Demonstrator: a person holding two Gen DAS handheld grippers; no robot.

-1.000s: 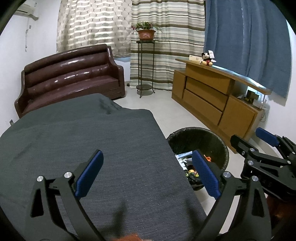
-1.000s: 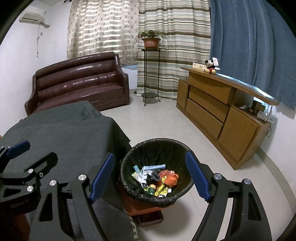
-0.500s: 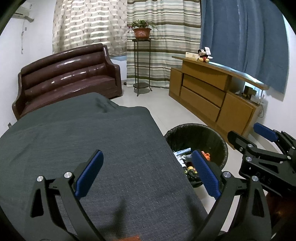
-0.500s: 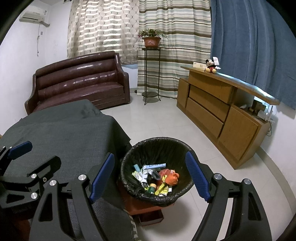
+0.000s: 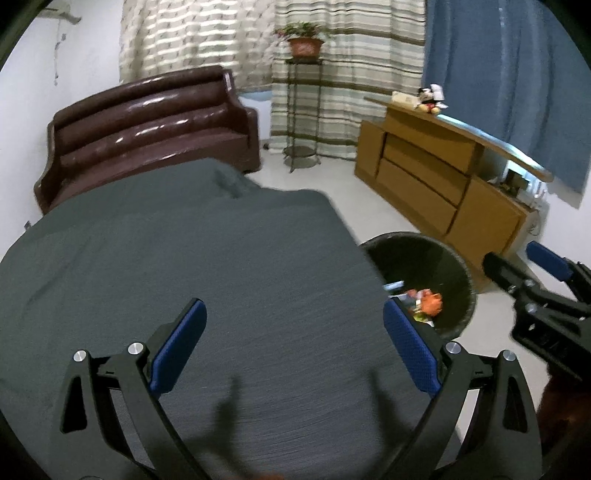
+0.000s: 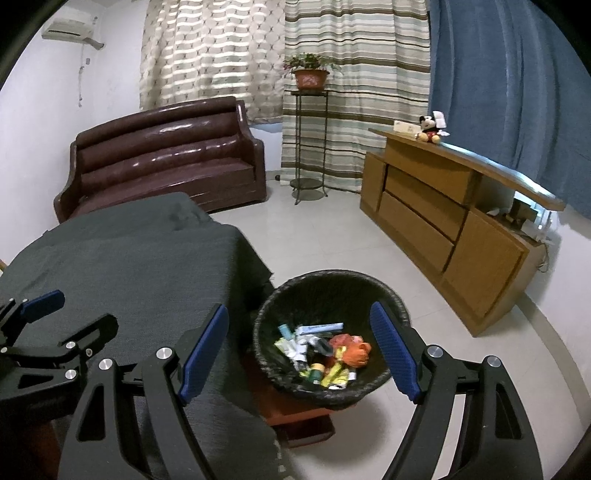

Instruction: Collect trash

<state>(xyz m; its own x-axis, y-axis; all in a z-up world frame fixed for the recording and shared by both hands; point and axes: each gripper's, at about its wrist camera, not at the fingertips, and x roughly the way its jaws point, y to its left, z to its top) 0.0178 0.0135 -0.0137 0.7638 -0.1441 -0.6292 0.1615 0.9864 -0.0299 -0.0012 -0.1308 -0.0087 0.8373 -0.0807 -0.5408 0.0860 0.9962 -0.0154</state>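
home living room, brown leather sofa [image 6: 162,158] upper left, curtains [image 6: 354,66] top centre, potted plant [image 6: 310,74] on stand, wooden sideboard [image 6: 443,218] right, air conditioner [image 6: 70,33] top left

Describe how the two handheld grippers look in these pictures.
Both the left gripper and right gripper are matte black, cut-out plastic frames with silver round bolts. Each finger carries a long, textured blue pad. No cables, sleeves or readable markings show.

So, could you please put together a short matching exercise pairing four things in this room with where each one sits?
Things:
1. potted plant
2. soft toy
3. trash bin
4. grey cloth

Places:
A. on the floor beside the table
B. on the tall metal stand
C. draped over the table
D. on top of the wooden sideboard

Pairs: 1-B, 2-D, 3-A, 4-C
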